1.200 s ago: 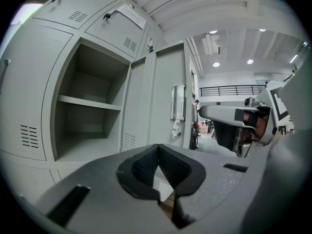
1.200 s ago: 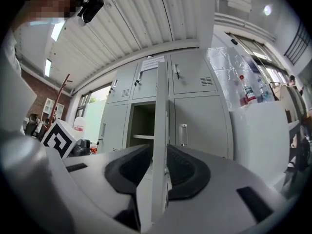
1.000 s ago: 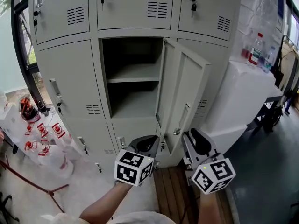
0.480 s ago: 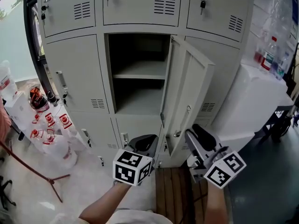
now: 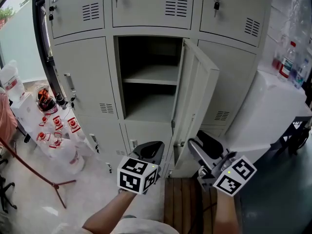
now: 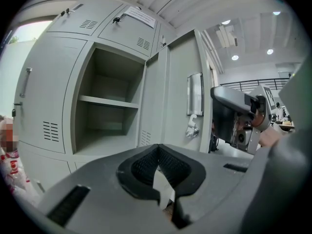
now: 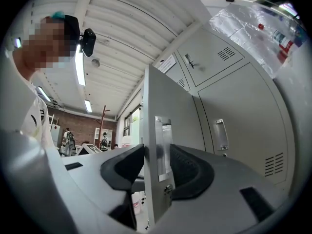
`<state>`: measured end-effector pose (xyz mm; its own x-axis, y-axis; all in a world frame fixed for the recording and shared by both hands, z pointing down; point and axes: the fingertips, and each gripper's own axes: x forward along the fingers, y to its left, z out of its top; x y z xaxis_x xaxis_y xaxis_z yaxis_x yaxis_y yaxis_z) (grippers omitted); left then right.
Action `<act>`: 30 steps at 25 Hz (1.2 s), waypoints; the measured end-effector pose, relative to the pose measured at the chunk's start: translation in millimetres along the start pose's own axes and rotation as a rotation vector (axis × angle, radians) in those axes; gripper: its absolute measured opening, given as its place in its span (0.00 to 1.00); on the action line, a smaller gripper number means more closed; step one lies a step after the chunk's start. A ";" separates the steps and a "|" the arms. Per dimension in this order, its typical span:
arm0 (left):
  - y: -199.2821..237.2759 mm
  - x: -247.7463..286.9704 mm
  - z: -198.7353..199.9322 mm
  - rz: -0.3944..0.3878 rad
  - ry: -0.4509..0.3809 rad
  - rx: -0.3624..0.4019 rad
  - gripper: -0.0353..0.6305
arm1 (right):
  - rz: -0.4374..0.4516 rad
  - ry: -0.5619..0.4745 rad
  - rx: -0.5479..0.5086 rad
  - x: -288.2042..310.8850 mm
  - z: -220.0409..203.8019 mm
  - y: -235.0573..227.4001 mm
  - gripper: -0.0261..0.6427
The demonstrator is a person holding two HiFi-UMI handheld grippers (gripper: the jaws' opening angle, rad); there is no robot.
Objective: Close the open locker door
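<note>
The grey locker's middle compartment (image 5: pixel 148 82) stands open, with one shelf and nothing on it. Its door (image 5: pixel 197 96) is hinged on the right and swung out towards me. My right gripper (image 5: pixel 200 146) is at the door's lower free edge. In the right gripper view the door edge (image 7: pixel 165 96) and its metal handle (image 7: pixel 163 147) run between the jaws. My right gripper (image 7: pixel 156 155) has just been opening, and its pads lie close on either side without squeezing. My left gripper (image 5: pixel 152 149) hovers left of the door, below the opening. Its (image 6: pixel 158 147) pads meet at the tips with nothing between them.
Shut locker doors with keys surround the opening. Several red-labelled bottles (image 5: pixel 58 130) stand on the floor at the left beside a red stand leg (image 5: pixel 29 165). A white cabinet (image 5: pixel 273 106) with bottles (image 5: pixel 287 57) on top is at the right. Wooden boards (image 5: pixel 183 199) lie underfoot.
The right gripper has tipped upward and closed in on the door's free edge, its jaws wider apart. The door looks narrower in the head view. The left gripper has stayed put.
</note>
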<state>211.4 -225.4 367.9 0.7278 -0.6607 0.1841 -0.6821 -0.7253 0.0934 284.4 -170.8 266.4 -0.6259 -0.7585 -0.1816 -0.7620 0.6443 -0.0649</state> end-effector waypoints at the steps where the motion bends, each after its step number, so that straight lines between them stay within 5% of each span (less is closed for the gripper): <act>1: 1.9 -0.7 -0.4 0.006 0.002 -0.001 0.06 | 0.009 0.002 -0.008 2.0 0.0 1.6 0.28; 18: 44.3 -31.3 -6.6 0.152 0.004 -0.028 0.06 | 0.151 0.013 -0.015 47.6 -9.7 30.5 0.27; 30: 61.5 -46.3 -13.3 0.231 0.013 -0.035 0.06 | 0.153 0.009 -0.030 71.5 -14.6 45.2 0.21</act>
<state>134.9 -236.8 378.2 0.5508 -0.8058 0.2174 -0.8329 -0.5475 0.0806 202.8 -197.3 264.9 -0.7361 -0.6529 -0.1786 -0.6625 0.7490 -0.0076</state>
